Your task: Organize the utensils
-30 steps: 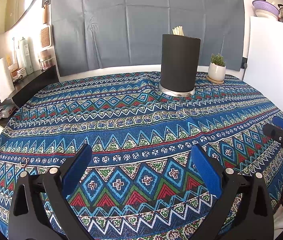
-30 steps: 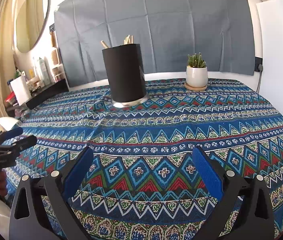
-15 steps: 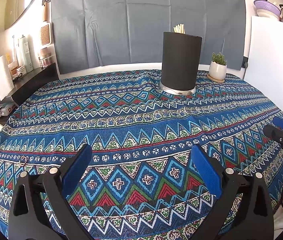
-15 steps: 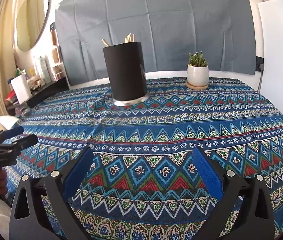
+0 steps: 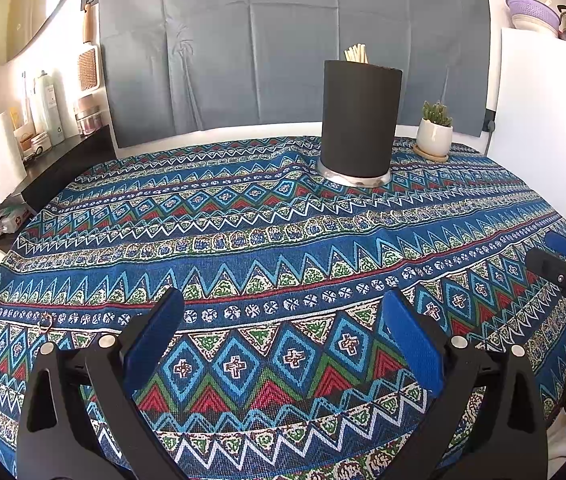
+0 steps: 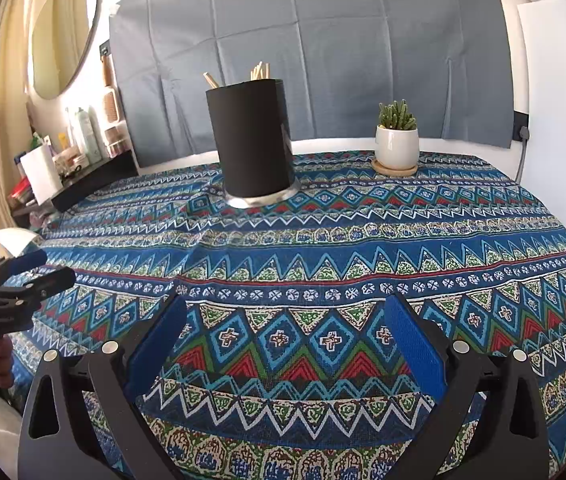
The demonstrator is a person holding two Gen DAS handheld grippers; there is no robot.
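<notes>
Left gripper (image 5: 281,340): jaws spread wide, empty, low over the tablecloth (image 5: 243,240).
Right gripper (image 6: 283,340): likewise agape, empty.
Holder (image 5: 359,120): one, upright, far side of the table, well apart from both grippers.
Wooden sticks (image 6: 259,70): one leaning apart, the rest bunched; number uncertain.
Potted plant (image 6: 397,138): one, beside the holder.
Risk: tall holder likely tips if nudged high; cloth may drag.

Around the table — the room's bystanders

A small cactus in a white pot (image 6: 397,145) sits on a wooden coaster near the far edge of the patterned tablecloth (image 6: 363,248). A grey cloth (image 6: 315,48) hangs behind; a round mirror (image 6: 63,32) and a cluttered shelf with bottles (image 5: 45,108) lie to the left — a white cabinet (image 5: 543,120) to the right.
</notes>
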